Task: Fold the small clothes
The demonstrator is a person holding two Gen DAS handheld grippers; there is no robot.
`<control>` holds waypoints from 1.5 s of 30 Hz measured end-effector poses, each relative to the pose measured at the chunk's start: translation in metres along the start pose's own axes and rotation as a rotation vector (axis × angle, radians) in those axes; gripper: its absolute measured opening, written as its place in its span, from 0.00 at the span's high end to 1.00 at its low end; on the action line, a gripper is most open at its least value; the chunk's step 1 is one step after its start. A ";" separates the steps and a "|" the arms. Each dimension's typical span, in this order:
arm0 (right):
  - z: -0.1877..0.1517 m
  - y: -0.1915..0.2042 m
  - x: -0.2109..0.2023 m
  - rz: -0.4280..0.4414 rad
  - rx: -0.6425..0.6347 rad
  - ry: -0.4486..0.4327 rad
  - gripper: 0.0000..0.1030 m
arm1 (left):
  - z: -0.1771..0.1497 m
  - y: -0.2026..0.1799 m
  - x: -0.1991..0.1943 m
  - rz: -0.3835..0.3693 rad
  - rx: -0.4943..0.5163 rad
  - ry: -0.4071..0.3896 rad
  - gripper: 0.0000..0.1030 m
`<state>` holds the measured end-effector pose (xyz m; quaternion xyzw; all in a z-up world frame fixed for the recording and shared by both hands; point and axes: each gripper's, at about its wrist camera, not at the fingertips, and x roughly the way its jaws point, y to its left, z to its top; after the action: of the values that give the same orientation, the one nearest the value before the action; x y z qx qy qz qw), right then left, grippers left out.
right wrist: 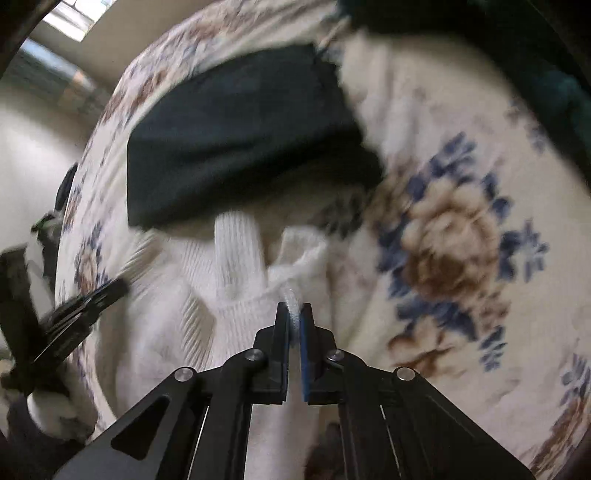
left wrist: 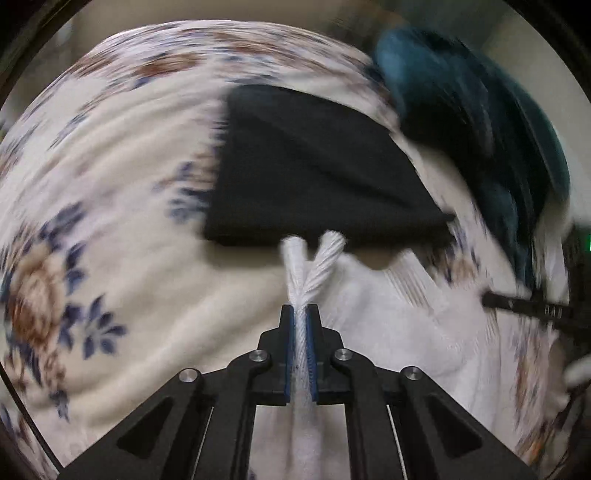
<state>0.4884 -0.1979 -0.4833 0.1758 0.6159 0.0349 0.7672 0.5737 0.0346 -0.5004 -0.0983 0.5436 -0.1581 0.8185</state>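
Note:
A white ribbed knit garment (left wrist: 399, 325) lies on a floral blanket (left wrist: 110, 229). My left gripper (left wrist: 303, 314) is shut on a fold of its white fabric, which sticks out beyond the tips. My right gripper (right wrist: 294, 312) is shut on another bunched edge of the white garment (right wrist: 192, 295). The right gripper shows at the right edge of the left wrist view (left wrist: 524, 306). The left gripper shows at the left of the right wrist view (right wrist: 88, 299). A folded black garment (left wrist: 306, 166) lies just beyond, also in the right wrist view (right wrist: 240, 133).
A teal and dark pile of clothes (left wrist: 472, 122) sits at the far right of the blanket, also at the top right of the right wrist view (right wrist: 535, 55). The floral blanket (right wrist: 461, 229) covers the whole surface. A wall and window (right wrist: 74, 22) lie beyond its left edge.

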 end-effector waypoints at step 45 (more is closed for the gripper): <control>-0.164 -0.089 -0.013 0.247 0.434 0.194 0.61 | -0.185 0.048 -0.077 -0.194 -0.302 0.163 0.60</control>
<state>0.3136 -0.2470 -0.5283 0.4058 0.6535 0.0121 0.6388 0.3830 0.1098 -0.5225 -0.2589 0.6135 -0.1605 0.7286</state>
